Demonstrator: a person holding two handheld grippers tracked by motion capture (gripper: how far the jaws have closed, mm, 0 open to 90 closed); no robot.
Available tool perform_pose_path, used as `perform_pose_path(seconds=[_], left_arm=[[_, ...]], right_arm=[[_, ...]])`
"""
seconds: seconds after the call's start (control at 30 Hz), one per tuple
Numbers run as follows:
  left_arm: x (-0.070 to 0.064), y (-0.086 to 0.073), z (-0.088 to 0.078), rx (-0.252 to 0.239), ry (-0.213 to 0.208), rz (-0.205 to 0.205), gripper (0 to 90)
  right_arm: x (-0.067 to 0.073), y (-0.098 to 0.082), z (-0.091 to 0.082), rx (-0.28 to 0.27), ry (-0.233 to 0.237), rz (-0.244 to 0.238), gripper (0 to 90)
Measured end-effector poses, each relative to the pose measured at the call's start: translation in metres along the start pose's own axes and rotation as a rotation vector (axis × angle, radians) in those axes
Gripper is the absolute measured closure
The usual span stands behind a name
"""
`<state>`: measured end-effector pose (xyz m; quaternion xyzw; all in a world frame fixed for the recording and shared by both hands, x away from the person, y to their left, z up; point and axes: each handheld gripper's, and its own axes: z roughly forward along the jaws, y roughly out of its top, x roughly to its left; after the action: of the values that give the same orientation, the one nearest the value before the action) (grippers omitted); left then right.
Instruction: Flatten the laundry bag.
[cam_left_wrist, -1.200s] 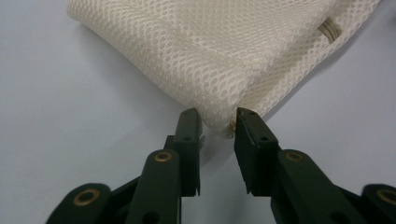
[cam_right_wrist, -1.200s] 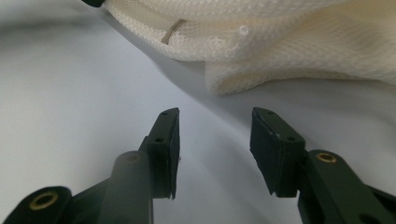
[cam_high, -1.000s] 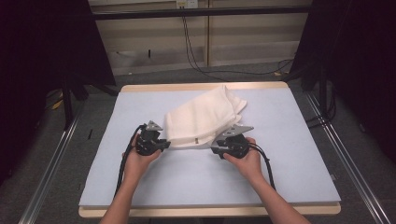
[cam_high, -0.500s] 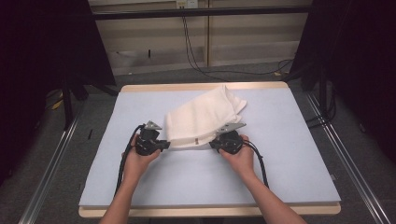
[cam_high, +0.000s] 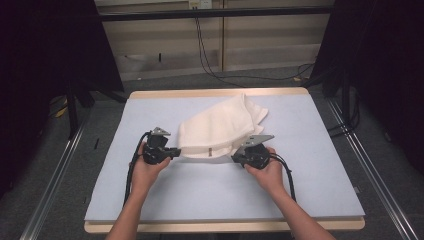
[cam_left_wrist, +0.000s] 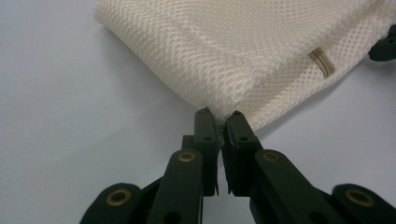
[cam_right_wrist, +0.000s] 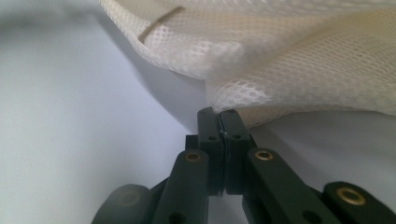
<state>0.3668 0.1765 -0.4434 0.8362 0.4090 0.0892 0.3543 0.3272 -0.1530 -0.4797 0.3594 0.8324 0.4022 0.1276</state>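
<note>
A cream mesh cloth (cam_high: 220, 127), folded, lies on the pale blue mat (cam_high: 210, 195), with a small tan tag (cam_high: 211, 151) near its front edge. My left gripper (cam_high: 177, 151) pinches the cloth's near left corner (cam_left_wrist: 224, 51). Its jaws (cam_left_wrist: 219, 114) have just been closing, and the mesh is caught between the tips. My right gripper (cam_high: 235, 157) is shut on the near right corner of the cloth (cam_right_wrist: 289, 60), where its jaws (cam_right_wrist: 218, 112) meet tightly on the fabric. That corner lifts slightly off the mat, casting a shadow.
The mat covers a wooden table (cam_high: 215, 93). Metal rails (cam_high: 50, 185) run along the floor on both sides, dark curtains hang left and right, and cables (cam_high: 210, 55) trail behind the table. Bare mat lies in front of the hands and on both sides of the cloth.
The right gripper's jaws have closed on the cloth's near right corner. Both hands have stayed almost where they were, and the cloth has barely shifted.
</note>
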Motion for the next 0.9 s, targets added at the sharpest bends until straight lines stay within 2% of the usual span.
perform_pose_path(seconds=[0.07,0.17,0.3,0.33,0.37,0.4,0.47,0.5,0.63,0.67,0.7,0.83,0.9], left_arm=[[0.000,0.001,-0.001,0.004,-0.003,-0.007,85.2],[0.001,0.005,-0.003,-0.003,0.011,-0.026,85.5],[0.001,0.009,-0.006,0.005,0.010,-0.022,85.6],[0.000,0.011,-0.005,-0.005,0.022,-0.023,85.6],[0.001,0.012,-0.006,-0.001,0.013,-0.024,85.6],[0.002,0.013,-0.005,-0.005,0.015,-0.036,85.6],[0.002,0.014,-0.005,-0.008,0.012,-0.040,85.6],[0.004,0.016,-0.005,-0.008,-0.004,-0.052,85.6],[0.004,0.020,-0.005,-0.020,-0.004,-0.069,85.6],[0.004,0.021,-0.004,-0.034,-0.001,-0.096,85.6],[0.005,0.022,-0.005,-0.023,-0.006,-0.088,85.6],[0.008,0.024,-0.007,-0.037,-0.002,-0.100,85.5],[0.009,0.025,-0.006,-0.051,-0.002,-0.129,85.5]], right_arm=[[-0.001,-0.002,-0.003,0.003,0.003,-0.005,88.9],[-0.008,-0.009,-0.017,0.009,-0.003,-0.003,88.9],[-0.013,-0.015,-0.027,0.003,0.003,0.001,88.8],[-0.016,-0.019,-0.033,0.000,0.000,-0.004,88.9],[-0.017,-0.020,-0.034,0.006,-0.001,-0.007,88.9],[-0.018,-0.022,-0.036,0.006,-0.005,-0.007,88.8],[-0.019,-0.023,-0.038,0.006,-0.004,-0.006,88.8],[-0.022,-0.026,-0.040,-0.001,-0.001,0.006,88.8],[-0.023,-0.027,-0.041,-0.003,0.008,0.006,88.8],[-0.024,-0.028,-0.041,-0.006,0.012,0.001,88.8],[-0.024,-0.029,-0.042,-0.006,0.010,-0.001,88.9],[-0.027,-0.031,-0.045,-0.006,0.017,-0.006,88.8],[-0.028,-0.033,-0.048,-0.005,0.009,-0.007,88.8]])
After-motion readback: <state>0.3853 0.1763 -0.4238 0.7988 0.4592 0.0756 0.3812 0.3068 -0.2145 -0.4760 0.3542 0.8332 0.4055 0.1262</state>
